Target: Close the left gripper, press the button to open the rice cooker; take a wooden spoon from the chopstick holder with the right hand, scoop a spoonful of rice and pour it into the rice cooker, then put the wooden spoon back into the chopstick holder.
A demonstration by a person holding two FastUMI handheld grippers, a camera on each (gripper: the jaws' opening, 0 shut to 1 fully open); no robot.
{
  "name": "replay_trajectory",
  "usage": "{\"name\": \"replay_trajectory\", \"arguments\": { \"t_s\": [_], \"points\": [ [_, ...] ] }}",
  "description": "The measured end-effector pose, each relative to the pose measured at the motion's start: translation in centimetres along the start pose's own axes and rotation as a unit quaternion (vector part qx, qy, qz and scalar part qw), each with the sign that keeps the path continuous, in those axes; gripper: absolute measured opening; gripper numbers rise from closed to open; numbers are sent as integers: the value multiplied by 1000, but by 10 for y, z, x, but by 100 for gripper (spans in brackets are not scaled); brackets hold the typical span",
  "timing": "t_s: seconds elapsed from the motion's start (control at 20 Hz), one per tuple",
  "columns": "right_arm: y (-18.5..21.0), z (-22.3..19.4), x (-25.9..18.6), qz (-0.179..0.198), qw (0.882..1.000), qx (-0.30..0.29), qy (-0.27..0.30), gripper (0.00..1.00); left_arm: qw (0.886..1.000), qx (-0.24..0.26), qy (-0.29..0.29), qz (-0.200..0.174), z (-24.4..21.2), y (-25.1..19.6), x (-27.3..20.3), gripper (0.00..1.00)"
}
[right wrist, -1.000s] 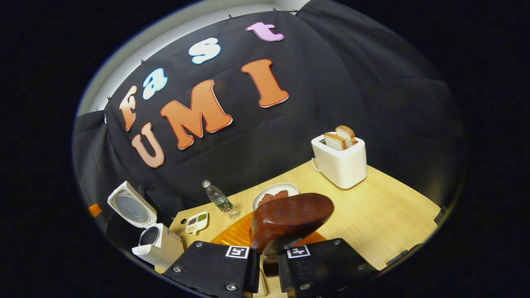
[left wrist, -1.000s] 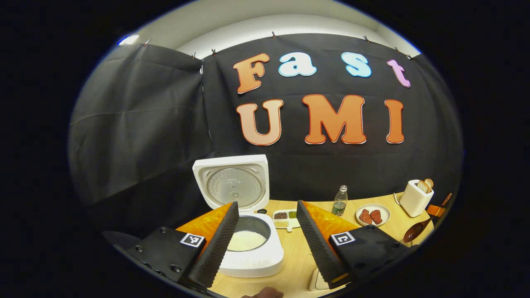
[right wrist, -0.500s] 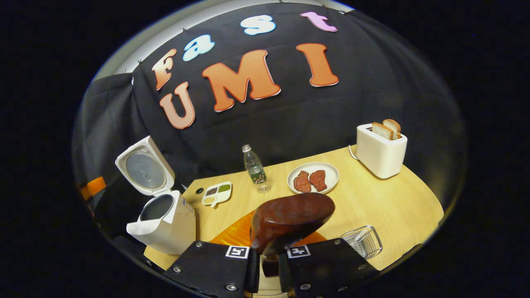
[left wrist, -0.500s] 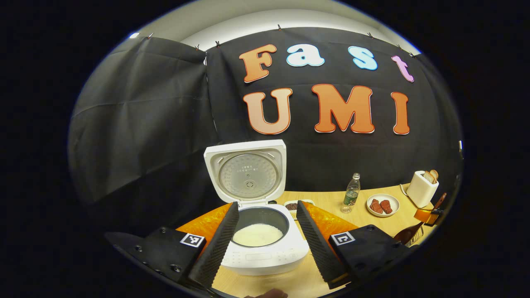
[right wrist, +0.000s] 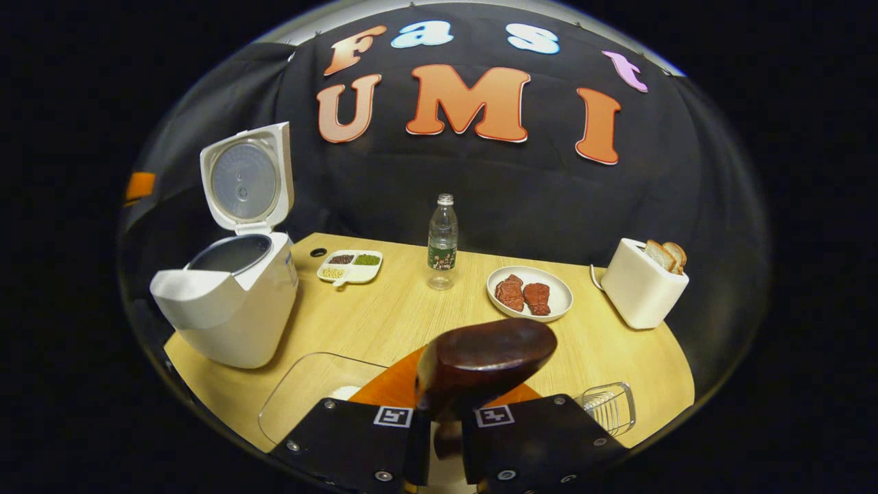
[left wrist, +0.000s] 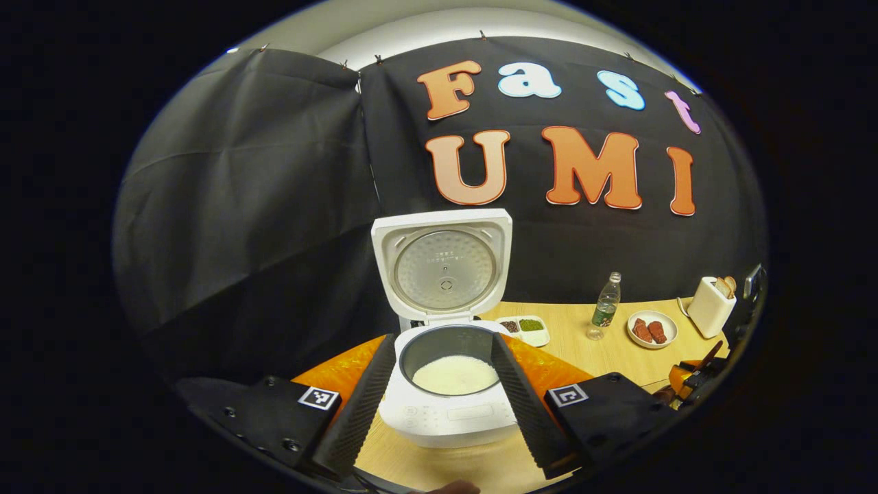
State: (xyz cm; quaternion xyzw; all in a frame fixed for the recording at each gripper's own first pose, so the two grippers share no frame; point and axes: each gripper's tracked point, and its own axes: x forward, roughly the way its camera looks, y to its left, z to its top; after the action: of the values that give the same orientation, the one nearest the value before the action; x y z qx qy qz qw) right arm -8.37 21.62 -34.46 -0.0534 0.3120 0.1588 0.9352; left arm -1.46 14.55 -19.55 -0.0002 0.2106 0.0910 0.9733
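Left gripper (left wrist: 442,405): black housing blocks w/ screws, square black-white fiducial tags, ribbed inner finger faces. Right gripper (right wrist: 444,439): same black blocks, screws, one tag per side.

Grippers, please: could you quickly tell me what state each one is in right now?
Left gripper: open, holding nothing.
Right gripper: shut on the wooden spoon.

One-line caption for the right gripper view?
Right gripper holds a dark wooden spoon above the table, white rice cooker open at left.
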Motion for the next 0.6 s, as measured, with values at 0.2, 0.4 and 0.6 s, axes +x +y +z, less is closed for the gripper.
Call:
{"name": "replay_trajectory", "arguments": {
  "t_s": [0.2,0.4,0.6],
  "points": [
    [-1,-15,8,-10,1000,-20,15,17,1000,3,3,-1,-4,2,3,95],
    [5,-16,11,-20,999,-44,-2,18,1000,11,7,-5,-6,-1,8,91],
    [14,-27,7,-23,999,-31,-7,13,1000,12,13,-7,-10,-1,10,91]
  ]
}}
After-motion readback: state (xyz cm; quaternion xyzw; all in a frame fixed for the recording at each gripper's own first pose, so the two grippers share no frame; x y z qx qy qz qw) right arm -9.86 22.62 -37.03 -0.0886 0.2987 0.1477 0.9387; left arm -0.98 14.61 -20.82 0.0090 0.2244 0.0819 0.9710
